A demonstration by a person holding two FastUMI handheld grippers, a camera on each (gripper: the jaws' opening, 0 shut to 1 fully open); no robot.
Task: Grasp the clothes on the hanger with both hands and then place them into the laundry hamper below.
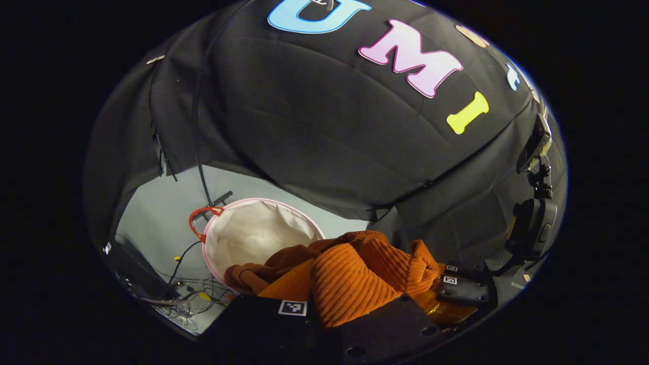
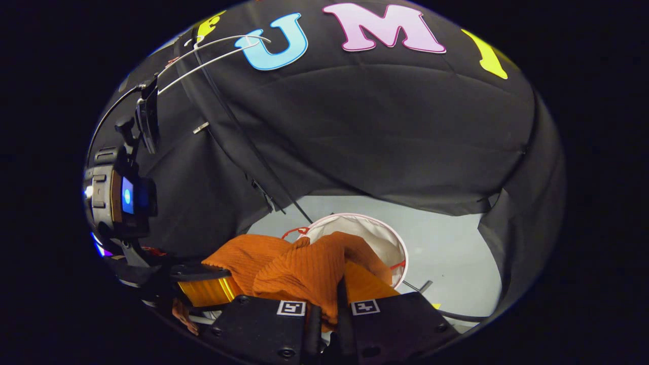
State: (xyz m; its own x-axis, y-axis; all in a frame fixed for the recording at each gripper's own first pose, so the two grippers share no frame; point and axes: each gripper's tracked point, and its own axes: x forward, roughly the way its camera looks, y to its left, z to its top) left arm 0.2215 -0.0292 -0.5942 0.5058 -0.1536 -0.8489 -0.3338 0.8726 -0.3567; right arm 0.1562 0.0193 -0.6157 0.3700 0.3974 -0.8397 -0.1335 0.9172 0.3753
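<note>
An orange ribbed knit garment (image 1: pixel 355 274) is bunched up between both grippers, hanging above the floor. My left gripper (image 1: pixel 317 317) is shut on a fold of the garment at the bottom of the left gripper view. My right gripper (image 2: pixel 328 317) pinches another fold of the orange garment (image 2: pixel 304 268) between its fingers. The other gripper (image 1: pixel 464 286) shows at the garment's right end in the left gripper view. The white laundry hamper (image 1: pixel 253 233) with a pink rim stands open on the floor just beyond the garment; its rim (image 2: pixel 393 228) lies behind the cloth in the right gripper view. A bare white wire hanger (image 2: pixel 213 50) hangs at the upper left.
Cables and a dark box (image 1: pixel 147 279) lie on the grey floor left of the hamper. A camera rig (image 1: pixel 535 203) stands at the right edge. The left gripper's body with a lit screen (image 2: pixel 119 195) sits at the left of the right gripper view.
</note>
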